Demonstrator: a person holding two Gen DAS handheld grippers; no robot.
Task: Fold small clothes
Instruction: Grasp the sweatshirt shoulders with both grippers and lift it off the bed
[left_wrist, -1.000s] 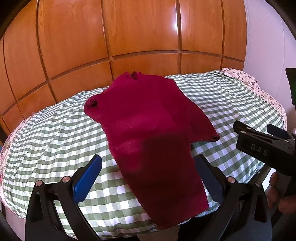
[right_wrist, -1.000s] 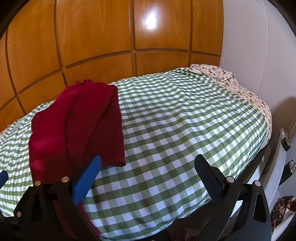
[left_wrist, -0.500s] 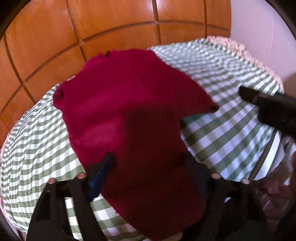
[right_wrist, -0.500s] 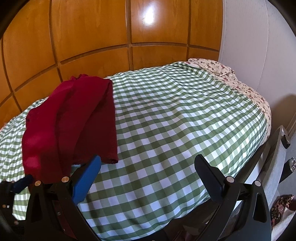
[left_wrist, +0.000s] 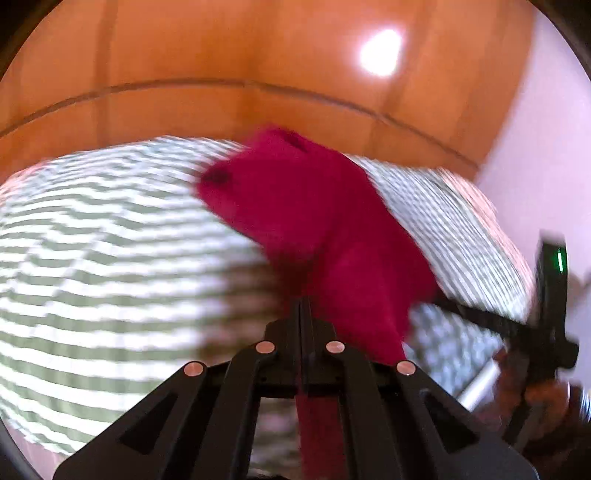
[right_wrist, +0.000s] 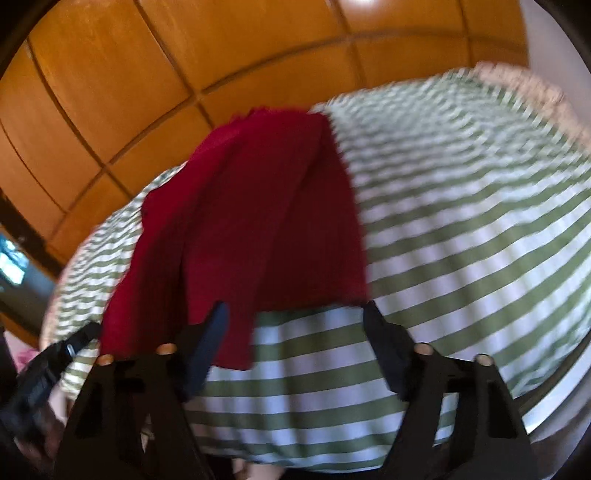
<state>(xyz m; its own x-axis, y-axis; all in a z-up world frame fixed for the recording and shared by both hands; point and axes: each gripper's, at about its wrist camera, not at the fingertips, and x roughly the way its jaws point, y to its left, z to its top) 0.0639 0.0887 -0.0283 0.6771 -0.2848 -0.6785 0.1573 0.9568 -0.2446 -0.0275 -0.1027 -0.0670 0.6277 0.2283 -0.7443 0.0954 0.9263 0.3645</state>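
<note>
Fabric of the red garment (left_wrist: 317, 229) is seen clamped between the shut jaws of the left gripper (left_wrist: 303, 306), a strip hanging below them, while the right gripper (right_wrist: 295, 314) is closing with its near hem between the fingers, not yet pressed. The garment is stretched lengthwise from the grippers across the green checked bed (right_wrist: 461, 240) toward the wooden panelling (right_wrist: 110, 74), its far opening shown only by the left wrist view.

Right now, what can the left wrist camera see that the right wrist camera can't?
Only the left wrist view shows the left gripper shut on the dark red knitted garment. Only the right wrist view shows the right gripper, its jaws closing around the garment's near edge, not yet pinching. Both show the green-and-white checked bedcover and orange wooden wall panels.
</note>
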